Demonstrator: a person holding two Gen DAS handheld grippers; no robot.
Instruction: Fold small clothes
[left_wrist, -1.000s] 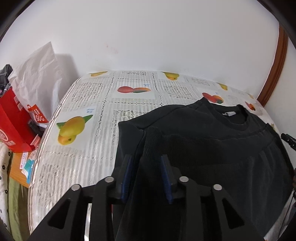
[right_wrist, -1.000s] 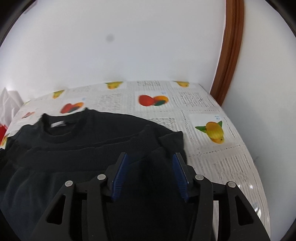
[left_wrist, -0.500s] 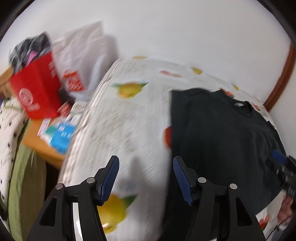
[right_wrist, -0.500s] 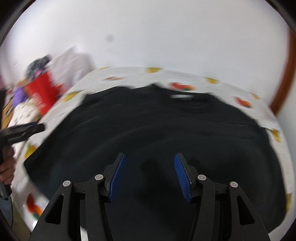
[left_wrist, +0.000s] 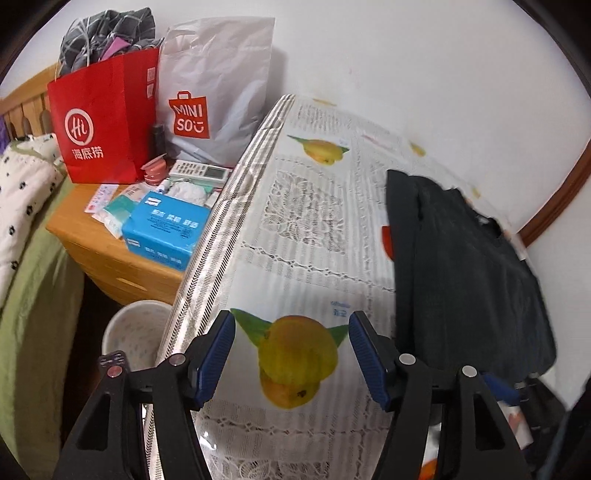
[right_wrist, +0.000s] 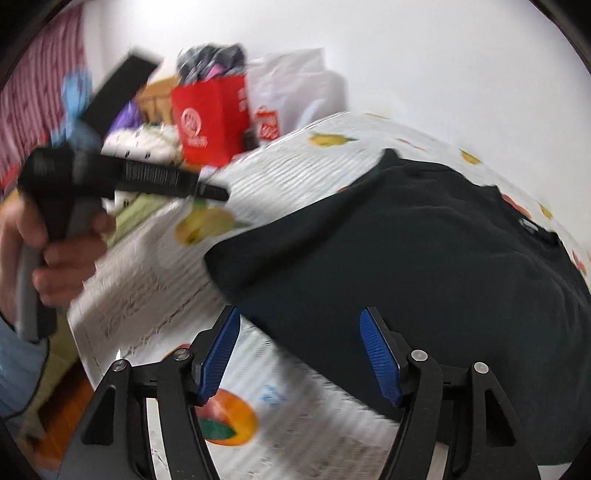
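Observation:
A black sweatshirt (left_wrist: 461, 266) lies folded on the fruit-print tablecloth (left_wrist: 303, 236), sleeves tucked in, collar toward the far right. My left gripper (left_wrist: 291, 325) hovers over a printed mango to the left of the garment. Its jaws are opening with nothing between them. In the right wrist view, the sweatshirt (right_wrist: 406, 258) fills the right half. My right gripper (right_wrist: 300, 317) hangs above its near left hem, jaws opening, pads clear of the cloth. The same view shows a hand holding the left gripper (right_wrist: 216, 192) at the left.
Left of the table stands a wooden nightstand (left_wrist: 110, 266) with a red paper bag (left_wrist: 99, 122), a white shopping bag (left_wrist: 218, 85), a blue tissue box (left_wrist: 166, 229) and a remote (left_wrist: 199, 171). A white bin (left_wrist: 133, 332) sits below. A green-covered bed (left_wrist: 33, 295) lies further left.
Both grippers had black cloth between their jaws, then opened and let go. Both swung left, the left one off the garment to the table's left side, the right one to the near left hem.

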